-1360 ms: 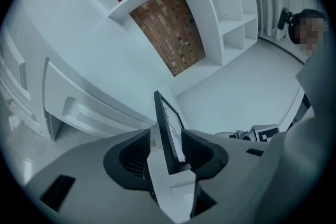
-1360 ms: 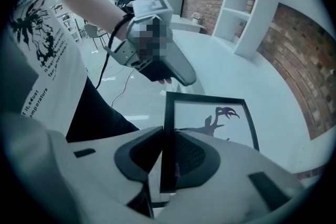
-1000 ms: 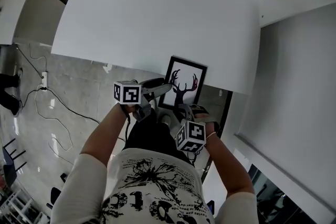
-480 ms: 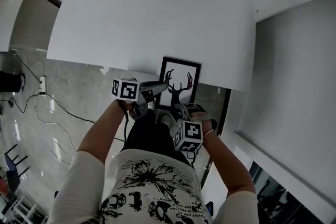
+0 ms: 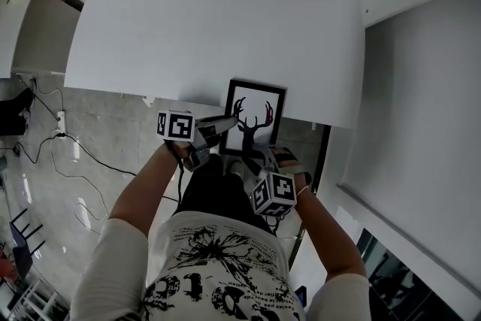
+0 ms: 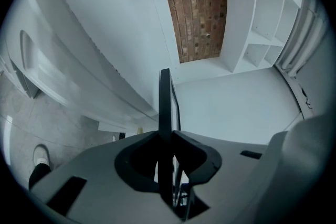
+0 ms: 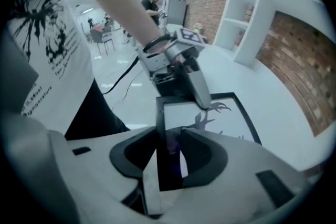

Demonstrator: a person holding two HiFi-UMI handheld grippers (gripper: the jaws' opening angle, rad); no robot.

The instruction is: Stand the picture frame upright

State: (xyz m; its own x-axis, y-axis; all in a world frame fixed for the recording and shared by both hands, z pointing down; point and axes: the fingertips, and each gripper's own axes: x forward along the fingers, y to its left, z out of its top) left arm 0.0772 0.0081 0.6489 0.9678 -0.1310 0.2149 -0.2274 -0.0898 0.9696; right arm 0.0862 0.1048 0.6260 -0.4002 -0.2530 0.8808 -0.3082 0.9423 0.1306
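Frame (image 5: 254,116) lay at table (image 5: 225,26) edge. Left gripper (image 5: 228,125), just closing, clamped frame's left side. Right gripper (image 5: 254,155) jaws, just opening, stood apart around frame's near edge.

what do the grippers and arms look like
The left hand-held gripper, just closing on the black picture frame, and the right hand-held gripper, just opening around it, are light grey with dark jaw linings and white cubes of black square markers. The T-shirt is white, short-sleeved, black-printed.
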